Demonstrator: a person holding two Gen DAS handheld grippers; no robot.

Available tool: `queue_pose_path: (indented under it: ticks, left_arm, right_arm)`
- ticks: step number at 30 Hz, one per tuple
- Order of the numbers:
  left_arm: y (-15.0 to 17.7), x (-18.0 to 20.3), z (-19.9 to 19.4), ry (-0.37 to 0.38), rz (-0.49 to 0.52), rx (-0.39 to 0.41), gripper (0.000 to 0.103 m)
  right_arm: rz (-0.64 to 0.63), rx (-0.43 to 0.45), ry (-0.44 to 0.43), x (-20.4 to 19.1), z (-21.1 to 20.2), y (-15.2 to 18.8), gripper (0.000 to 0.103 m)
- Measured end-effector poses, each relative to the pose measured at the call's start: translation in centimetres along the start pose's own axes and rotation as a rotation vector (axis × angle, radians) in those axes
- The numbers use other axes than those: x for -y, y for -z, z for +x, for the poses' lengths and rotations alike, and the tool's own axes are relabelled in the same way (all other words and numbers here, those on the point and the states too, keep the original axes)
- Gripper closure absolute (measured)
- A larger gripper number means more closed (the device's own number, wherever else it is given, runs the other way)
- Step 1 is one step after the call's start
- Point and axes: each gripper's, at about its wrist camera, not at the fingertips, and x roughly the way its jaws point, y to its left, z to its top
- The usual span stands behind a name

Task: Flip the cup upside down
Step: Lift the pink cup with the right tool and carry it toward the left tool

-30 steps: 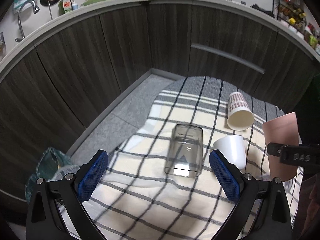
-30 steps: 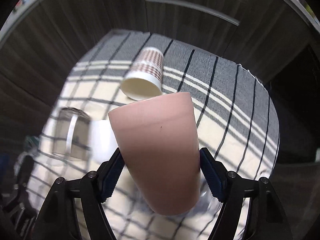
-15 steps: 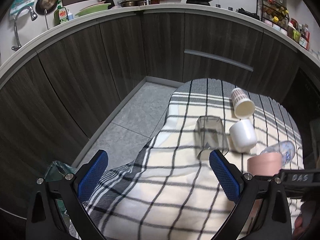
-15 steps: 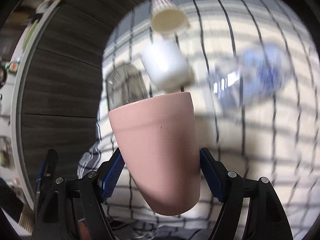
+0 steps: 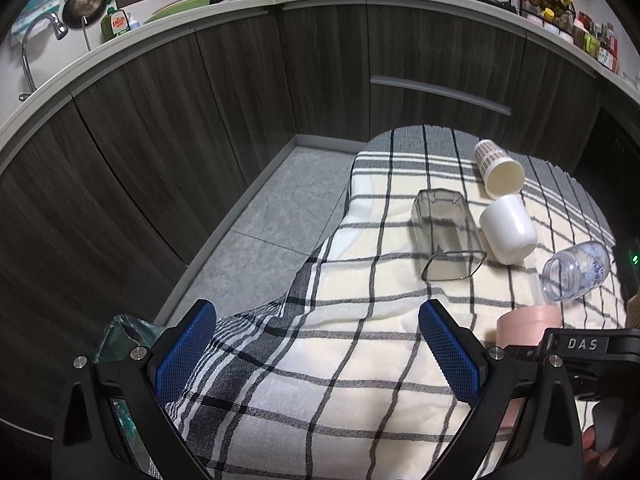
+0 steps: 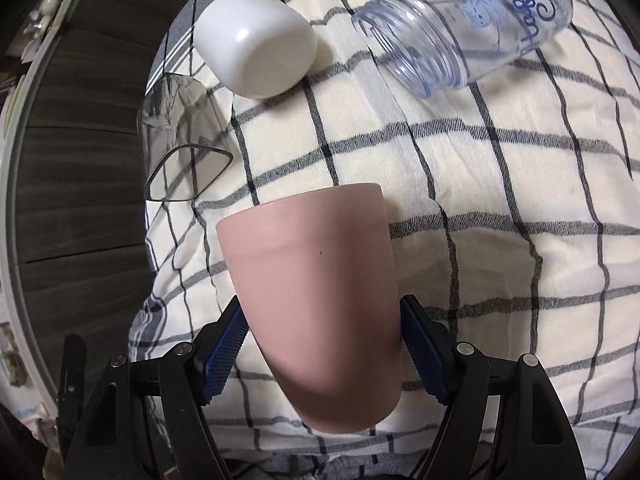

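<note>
My right gripper (image 6: 322, 350) is shut on a pink cup (image 6: 316, 300), mouth pointing down toward the checked cloth (image 6: 500, 208) and base toward the camera. The rim sits at or just above the cloth; I cannot tell if it touches. In the left wrist view the cup's base (image 5: 528, 322) shows at the lower right, next to the right gripper's body. My left gripper (image 5: 318, 352) is open and empty over the cloth's near left part.
A clear glass (image 5: 446, 236), a white cup (image 5: 508, 228), a patterned paper cup (image 5: 498, 166) and a clear bottle (image 5: 576, 272) lie on their sides on the cloth. Dark cabinets (image 5: 200, 120) and grey floor (image 5: 276, 216) are to the left.
The right gripper turned the pink cup over and lowered it mouth-down toward the cloth. The left gripper drew back and left, staying open.
</note>
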Motion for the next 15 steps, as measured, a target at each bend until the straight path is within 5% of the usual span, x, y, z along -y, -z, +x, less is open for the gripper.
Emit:
queue_pose_path:
  ticks: [3, 7, 15]
  left_arm:
    - [0.2, -0.1, 0.1, 0.006, 0.001, -0.004, 0.000]
    - [0.3, 0.0, -0.3, 0.026, 0.001, -0.002, 0.000]
    - [1.0, 2.3, -1.0, 0.120, 0.033, -0.003, 0.000]
  right_arm:
    - [-0.022, 0.007, 0.019, -0.7, 0.1, 0.1, 0.027]
    - [-0.046, 0.056, 0.023, -1.2, -1.1, 0.5, 0.014]
    - [-0.074, 0.175, -0.017, -0.2, -5.5, 2.3, 0.014]
